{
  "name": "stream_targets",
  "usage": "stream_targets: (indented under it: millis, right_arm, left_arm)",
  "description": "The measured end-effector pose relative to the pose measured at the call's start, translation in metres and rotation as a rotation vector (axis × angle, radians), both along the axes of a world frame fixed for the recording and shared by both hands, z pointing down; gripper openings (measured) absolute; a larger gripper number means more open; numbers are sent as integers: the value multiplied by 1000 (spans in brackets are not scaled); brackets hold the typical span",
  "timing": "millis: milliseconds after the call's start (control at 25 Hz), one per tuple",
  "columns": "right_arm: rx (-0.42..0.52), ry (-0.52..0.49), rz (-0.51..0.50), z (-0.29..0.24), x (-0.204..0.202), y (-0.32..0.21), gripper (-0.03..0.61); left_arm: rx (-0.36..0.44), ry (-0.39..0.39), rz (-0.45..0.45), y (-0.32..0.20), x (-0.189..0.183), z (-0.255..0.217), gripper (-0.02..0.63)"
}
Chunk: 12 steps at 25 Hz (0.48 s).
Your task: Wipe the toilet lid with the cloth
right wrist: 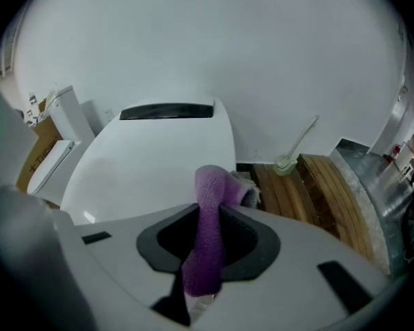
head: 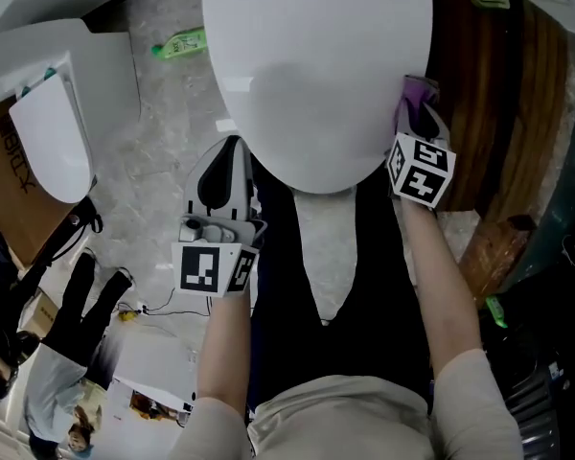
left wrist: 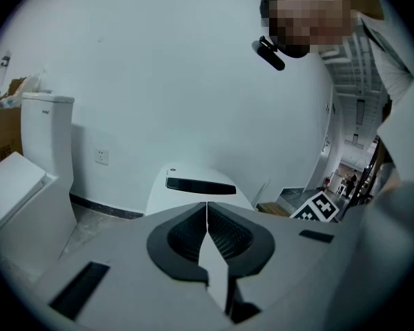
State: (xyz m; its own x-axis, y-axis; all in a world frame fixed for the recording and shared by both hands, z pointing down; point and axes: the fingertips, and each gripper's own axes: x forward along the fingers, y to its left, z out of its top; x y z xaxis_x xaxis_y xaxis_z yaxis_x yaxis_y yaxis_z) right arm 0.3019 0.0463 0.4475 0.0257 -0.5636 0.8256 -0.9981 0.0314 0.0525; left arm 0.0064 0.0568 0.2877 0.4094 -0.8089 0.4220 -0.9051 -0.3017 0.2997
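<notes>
The left gripper point(head: 230, 157) hovers just off the toilet lid's point(head: 316, 75) front-left edge, its jaws pressed together on nothing. The right gripper point(right wrist: 207, 234), beside the lid's right edge, pinches the purple cloth point(right wrist: 211, 200). The cloth looks soft, light and floppy, so a firm pinch at its bunched middle should suit wiping.

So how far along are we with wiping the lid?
Done: the purple cloth is clamped in the right gripper, and the toilet lid is down. In hand: the cloth sits at the lid's right edge; contact isn't clear. Left: the wipe across the lid, which shows no wipe marks. The left gripper is shut and empty.
</notes>
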Motion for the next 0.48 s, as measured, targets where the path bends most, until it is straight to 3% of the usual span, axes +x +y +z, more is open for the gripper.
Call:
stream_targets:
  millis: [120,480]
  right_arm:
    - [-5,10,-31,5,-8,-1,95]
    - [4,-70,51,3,-28,-2,95]
  left_arm:
    - [2,4,11,3,6,0,15]
    - [14,-20,-2,10,-15,-3,15]
